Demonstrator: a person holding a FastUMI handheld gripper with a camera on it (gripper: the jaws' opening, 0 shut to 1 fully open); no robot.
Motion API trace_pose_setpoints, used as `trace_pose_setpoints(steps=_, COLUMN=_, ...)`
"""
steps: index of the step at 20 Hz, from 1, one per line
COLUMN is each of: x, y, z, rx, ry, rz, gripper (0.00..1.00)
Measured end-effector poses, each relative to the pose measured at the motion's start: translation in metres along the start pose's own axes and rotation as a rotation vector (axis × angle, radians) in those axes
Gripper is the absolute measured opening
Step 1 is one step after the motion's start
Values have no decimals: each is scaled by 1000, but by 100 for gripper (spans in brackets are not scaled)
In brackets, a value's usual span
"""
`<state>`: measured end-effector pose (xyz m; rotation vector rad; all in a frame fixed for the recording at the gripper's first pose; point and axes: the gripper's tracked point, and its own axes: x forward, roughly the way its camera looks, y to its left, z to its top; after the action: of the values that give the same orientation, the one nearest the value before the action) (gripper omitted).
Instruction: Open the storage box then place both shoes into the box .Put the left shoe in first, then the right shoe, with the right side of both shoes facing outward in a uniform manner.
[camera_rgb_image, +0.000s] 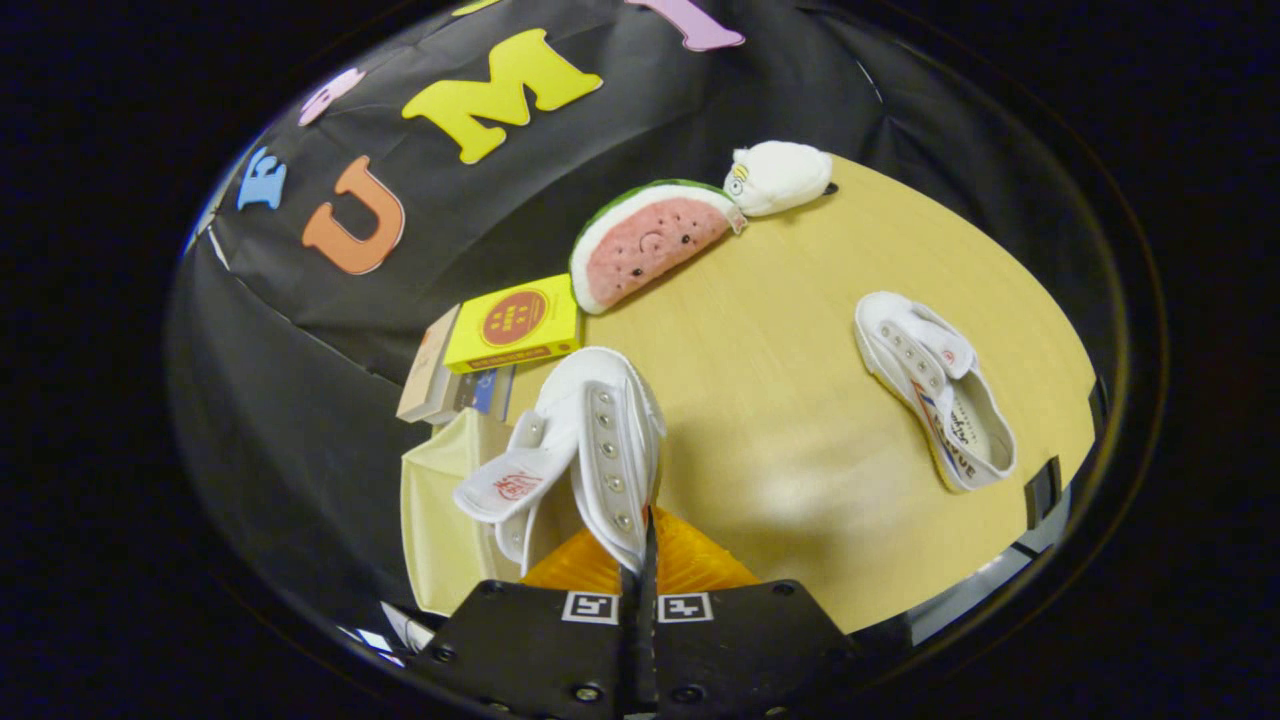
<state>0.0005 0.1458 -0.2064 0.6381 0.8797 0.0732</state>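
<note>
The tool (637, 560), fingers pinched together on a white shoe's (590, 450) eyelet edge, holds it over the cream storage box (440, 520), partly hidden, while the second shoe (935, 390) lies on the bench (790, 400) to the right.

Shoes: two white canvas ones, one shoe (590, 450) pinched at its eyelet edge between the closed fingers of the gripper (640, 560), the other shoe (935, 390) lying on its own well off to the side on the table (790, 440)
Storage boxes: one, pale cream box (440, 520) under the held shoe
Plush toys: two, a watermelon slice (650, 240) and a white plush (780, 175), touching at the far side of the table
Small packets: one yellow packet (515, 322) on top of a stack (440, 375) whose number cannot be counted
Grippers: one
Tables: one
</note>
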Motion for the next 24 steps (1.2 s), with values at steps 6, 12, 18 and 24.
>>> trace_pose_setpoints(steps=6, x=-11, y=95, z=-10, rx=-20, ry=-59, rz=23, gripper=0)
trace_pose_setpoints(steps=12, x=10, y=185, z=-36, rx=-49, ry=-59, rz=68, gripper=0)
trace_pose_setpoints(steps=18, x=51, y=219, z=-78, rx=-31, ry=-24, rz=39, gripper=0)
trace_pose_setpoints(steps=24, x=85, y=214, z=-112, rx=-51, ry=5, rz=-16, gripper=0)
